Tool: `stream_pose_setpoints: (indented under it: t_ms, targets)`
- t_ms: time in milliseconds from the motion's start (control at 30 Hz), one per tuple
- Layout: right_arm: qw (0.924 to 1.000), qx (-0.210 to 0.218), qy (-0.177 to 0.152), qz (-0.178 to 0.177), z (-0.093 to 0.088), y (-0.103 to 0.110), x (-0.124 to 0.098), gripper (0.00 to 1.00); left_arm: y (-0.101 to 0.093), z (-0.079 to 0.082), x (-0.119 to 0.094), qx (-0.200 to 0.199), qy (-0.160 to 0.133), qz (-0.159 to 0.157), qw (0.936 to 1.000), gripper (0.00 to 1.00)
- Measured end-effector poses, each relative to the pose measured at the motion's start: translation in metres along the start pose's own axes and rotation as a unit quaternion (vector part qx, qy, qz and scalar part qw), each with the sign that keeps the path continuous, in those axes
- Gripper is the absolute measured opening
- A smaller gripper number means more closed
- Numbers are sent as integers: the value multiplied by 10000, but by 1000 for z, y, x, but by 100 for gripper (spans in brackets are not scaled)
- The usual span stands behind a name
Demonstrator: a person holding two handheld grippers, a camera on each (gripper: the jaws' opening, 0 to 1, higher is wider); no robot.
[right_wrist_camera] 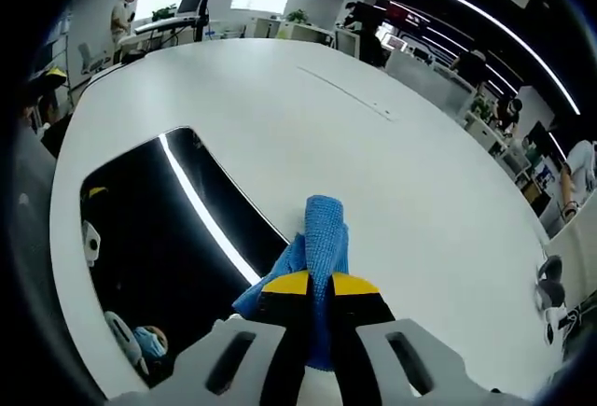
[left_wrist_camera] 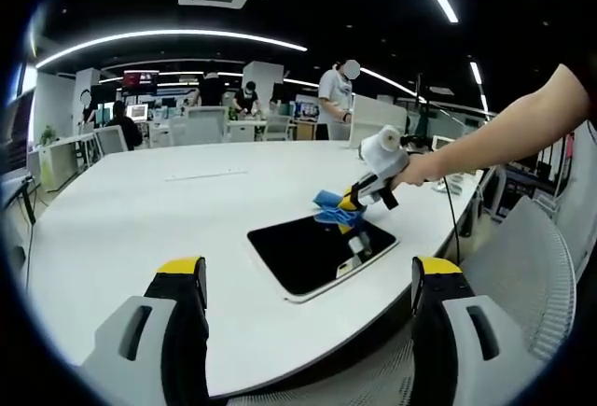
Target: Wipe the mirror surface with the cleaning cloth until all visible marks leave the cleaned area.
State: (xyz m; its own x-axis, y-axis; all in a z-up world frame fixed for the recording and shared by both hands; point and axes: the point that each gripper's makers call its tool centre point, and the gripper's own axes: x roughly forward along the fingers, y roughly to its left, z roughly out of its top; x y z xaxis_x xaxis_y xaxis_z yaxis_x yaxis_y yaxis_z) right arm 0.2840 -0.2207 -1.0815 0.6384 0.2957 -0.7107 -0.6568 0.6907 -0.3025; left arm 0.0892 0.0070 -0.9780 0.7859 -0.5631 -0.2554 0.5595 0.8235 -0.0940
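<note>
Blue cleaning cloth sits pinched between the yellow-tipped jaws of the right gripper, jaws closed tight on it, cloth bunched and sticking up past the tips at lower centre of the right gripper view. No readable brand, label or writing on cloth, mirror or grippers; a red-lit screen at upper left of the left gripper view is too small to read. The mirror is a dark rounded-corner slab lying flat on the white table, at the left and lower left of the right gripper view, just beside the cloth, reflecting a bright ceiling light strip; the cloth's lower edge looks to be at the mirror's right edge, contact hard to tell. In the left gripper view the mirror lies centre-right near the table's near edge, with the right gripper over its far corner, cloth in its tips, held by a hand on a bare arm coming in from the right. The left gripper is open, jaws spread wide at the bottom of its view, empty, well apart from the mirror and short of the table edge. Table top around the mirror is bare white. A grey mesh chair stands at lower right. People and desks with monitors sit in the background along the top.
</note>
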Motion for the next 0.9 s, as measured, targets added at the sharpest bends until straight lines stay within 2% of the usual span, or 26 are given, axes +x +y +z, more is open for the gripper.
stream_pose_setpoints:
  t_ms: [100, 400, 500, 600, 867, 900]
  targets:
    - [9998, 197, 4, -35, -1, 0, 0, 1, 0, 0, 0, 1, 7, -8, 10000, 89]
    - [9996, 283, -10, -5, 0, 0, -1, 1, 0, 0, 0, 3, -2, 15, 10000, 89]
    - [9998, 194, -25, -13, 0, 1, -1, 1, 0, 0, 0, 4, -4, 20, 10000, 89]
    - [10000, 42, -81, -19, 4, 5, -2, 1, 0, 0, 0, 4, -5, 20, 10000, 89]
    - [9999, 62, -134, -28, 18, 5, -9, 1, 0, 1, -1, 4, -10, 24, 10000, 89]
    - [9997, 188, -125, 17, 19, 6, -11, 1, 0, 1, -1, 4, -13, 25, 10000, 89]
